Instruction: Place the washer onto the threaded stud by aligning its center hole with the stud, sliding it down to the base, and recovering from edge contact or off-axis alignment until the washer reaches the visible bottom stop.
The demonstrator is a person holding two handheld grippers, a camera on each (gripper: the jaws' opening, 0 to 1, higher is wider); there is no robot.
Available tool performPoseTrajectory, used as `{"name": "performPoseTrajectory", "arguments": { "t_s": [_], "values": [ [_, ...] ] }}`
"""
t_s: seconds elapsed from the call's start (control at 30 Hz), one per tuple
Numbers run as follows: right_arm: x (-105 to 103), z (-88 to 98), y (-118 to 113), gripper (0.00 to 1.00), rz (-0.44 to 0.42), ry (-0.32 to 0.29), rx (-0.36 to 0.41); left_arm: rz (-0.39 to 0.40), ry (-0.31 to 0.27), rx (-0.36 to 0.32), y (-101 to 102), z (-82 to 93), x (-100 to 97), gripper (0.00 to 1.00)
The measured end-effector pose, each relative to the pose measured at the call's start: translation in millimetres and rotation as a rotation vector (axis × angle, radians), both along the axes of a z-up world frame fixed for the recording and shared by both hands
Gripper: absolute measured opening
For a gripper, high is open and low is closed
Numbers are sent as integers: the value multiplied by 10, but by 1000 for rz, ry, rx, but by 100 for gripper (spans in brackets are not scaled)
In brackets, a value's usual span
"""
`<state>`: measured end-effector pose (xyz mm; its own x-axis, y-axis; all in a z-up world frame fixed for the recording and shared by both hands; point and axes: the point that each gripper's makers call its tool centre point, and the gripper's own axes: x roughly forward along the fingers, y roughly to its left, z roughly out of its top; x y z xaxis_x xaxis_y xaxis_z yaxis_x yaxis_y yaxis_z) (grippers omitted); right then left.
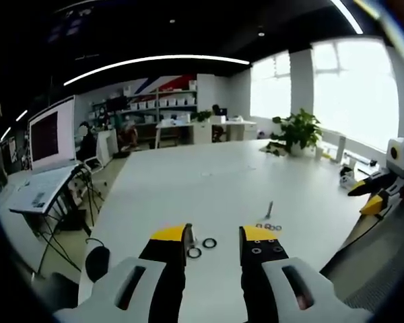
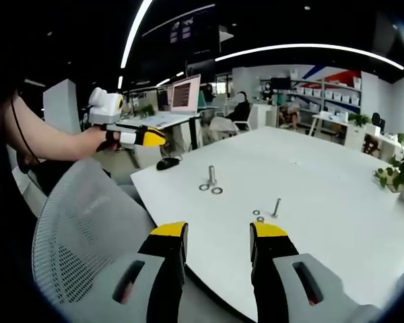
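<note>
A white table (image 1: 209, 182) carries two short threaded studs. In the left gripper view one stud (image 1: 269, 208) stands ahead of my right jaw with small washers (image 1: 272, 227) at its foot. Two loose washers (image 1: 209, 243) lie between my jaws' tips. My left gripper (image 1: 215, 237) is open and holds nothing. In the right gripper view an upright stud (image 2: 212, 175) has two washers (image 2: 217, 190) beside it, and a leaning stud (image 2: 276, 206) has washers (image 2: 258, 215) next to it. My right gripper (image 2: 219, 232) is open and empty, off the table's near edge.
A grey mesh chair (image 2: 81, 235) stands by the table corner, under my right gripper. A person's hand holds the left gripper (image 2: 131, 136) above it. A mouse (image 2: 167, 163) lies at the table corner. A potted plant (image 1: 297, 131) stands far back. The right gripper (image 1: 377, 192) enters from the right.
</note>
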<state>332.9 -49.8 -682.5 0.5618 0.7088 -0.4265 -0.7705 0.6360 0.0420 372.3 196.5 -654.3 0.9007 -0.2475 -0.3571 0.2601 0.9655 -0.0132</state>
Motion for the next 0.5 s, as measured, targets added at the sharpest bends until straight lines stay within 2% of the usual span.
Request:
{"name": "performPoseTrajectory", "arguments": {
  "t_s": [0.5],
  "values": [
    [2, -14, -22, 39, -13, -3, -11, 10, 41, 20, 49, -109, -17, 29]
  ]
}}
